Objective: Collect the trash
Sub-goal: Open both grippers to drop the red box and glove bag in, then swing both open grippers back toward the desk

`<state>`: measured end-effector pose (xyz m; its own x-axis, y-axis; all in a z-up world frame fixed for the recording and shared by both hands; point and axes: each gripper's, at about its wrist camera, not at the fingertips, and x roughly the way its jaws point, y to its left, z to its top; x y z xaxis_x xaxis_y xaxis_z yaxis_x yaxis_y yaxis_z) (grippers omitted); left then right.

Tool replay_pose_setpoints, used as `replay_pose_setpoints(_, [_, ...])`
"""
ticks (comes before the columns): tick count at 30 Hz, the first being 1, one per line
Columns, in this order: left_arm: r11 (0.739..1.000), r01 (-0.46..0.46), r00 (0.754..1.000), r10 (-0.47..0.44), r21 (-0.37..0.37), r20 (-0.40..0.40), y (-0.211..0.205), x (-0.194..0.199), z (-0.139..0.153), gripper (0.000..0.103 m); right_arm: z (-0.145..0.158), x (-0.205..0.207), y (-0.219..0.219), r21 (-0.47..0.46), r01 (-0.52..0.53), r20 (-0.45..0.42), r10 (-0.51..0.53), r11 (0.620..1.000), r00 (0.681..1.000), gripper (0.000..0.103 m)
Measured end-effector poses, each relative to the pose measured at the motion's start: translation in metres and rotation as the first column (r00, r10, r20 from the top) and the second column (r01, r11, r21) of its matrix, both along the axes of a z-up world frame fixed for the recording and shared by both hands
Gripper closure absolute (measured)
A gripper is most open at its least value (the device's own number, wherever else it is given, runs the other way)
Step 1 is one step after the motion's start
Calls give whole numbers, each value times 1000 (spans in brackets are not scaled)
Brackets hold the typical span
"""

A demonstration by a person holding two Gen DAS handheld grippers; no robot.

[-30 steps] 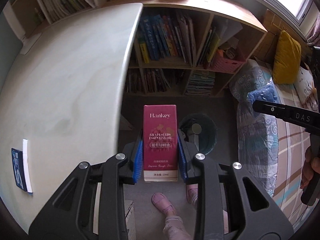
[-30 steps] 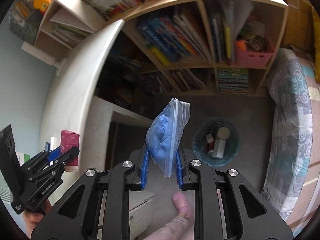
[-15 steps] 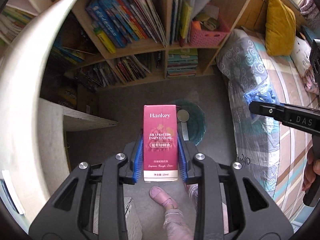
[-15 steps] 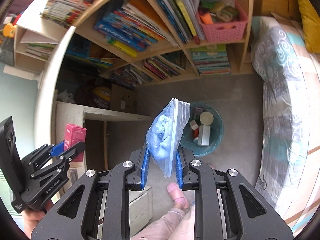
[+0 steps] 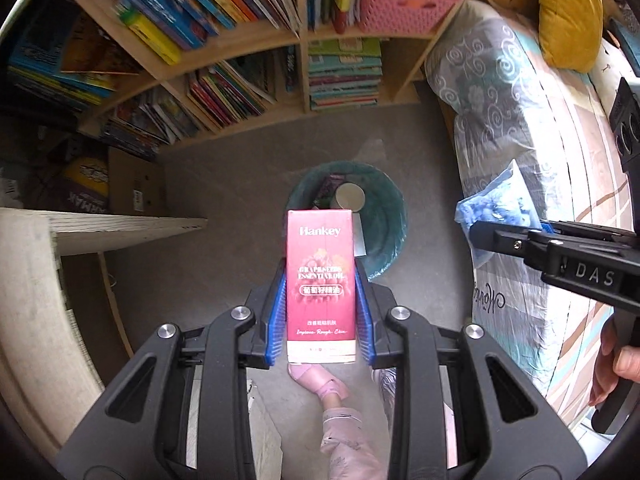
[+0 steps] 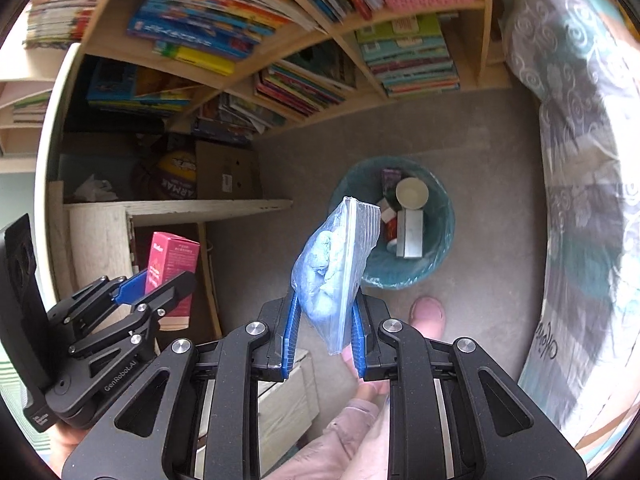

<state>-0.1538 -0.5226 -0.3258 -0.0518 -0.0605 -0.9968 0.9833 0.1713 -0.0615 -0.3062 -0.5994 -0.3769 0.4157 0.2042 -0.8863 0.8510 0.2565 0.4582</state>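
My left gripper (image 5: 320, 316) is shut on a tall pink "Hankey" carton (image 5: 320, 280), held upright above the floor. Just beyond the carton stands a teal-lined trash bin (image 5: 380, 216) with several discarded items inside. My right gripper (image 6: 323, 328) is shut on a clear zip bag (image 6: 336, 268) stuffed with crumpled blue material. That bag hangs in front of the same bin (image 6: 436, 236). In the right wrist view, the left gripper (image 6: 156, 284) with the pink carton (image 6: 172, 268) shows at the left. The right gripper's arm (image 5: 560, 256) and its bag (image 5: 496, 200) show at the right of the left wrist view.
A curved wooden bookshelf (image 5: 304, 40) full of books rises behind the bin. A bed (image 5: 520, 140) with a patterned cover runs along the right. A white desk edge (image 5: 100, 228) and a cardboard box (image 5: 136, 192) sit at the left. The person's pink slippers (image 5: 320, 376) stand on the grey floor.
Both grippers have sunk toward the floor with their loads still held. The desk top has slid out of view, and the bin now looms larger and closer beneath them.
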Motion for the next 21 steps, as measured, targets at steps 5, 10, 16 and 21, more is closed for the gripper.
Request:
replay_pose_setpoints(5, [999, 33, 999, -33, 34, 24, -9, -11, -20, 50, -18, -7, -8, 45, 36, -14, -35, 998, 999, 57])
replay_pose_setpoints(10, [998, 31, 999, -33, 50, 27, -9, -14, -25, 48, -27, -20, -20, 91, 87, -9, -87, 992, 996, 43])
replay_pose_setpoints(16, [998, 14, 1000, -15, 56, 19, -4, -6, -22, 47, -23, -23, -26, 92, 62, 12, -63, 994, 998, 43])
replay_pose_setpoints(21, [999, -11, 1000, 10, 39, 20, 6, 4, -5, 47, -9, -15, -26, 82, 2, 38, -6, 997, 999, 42])
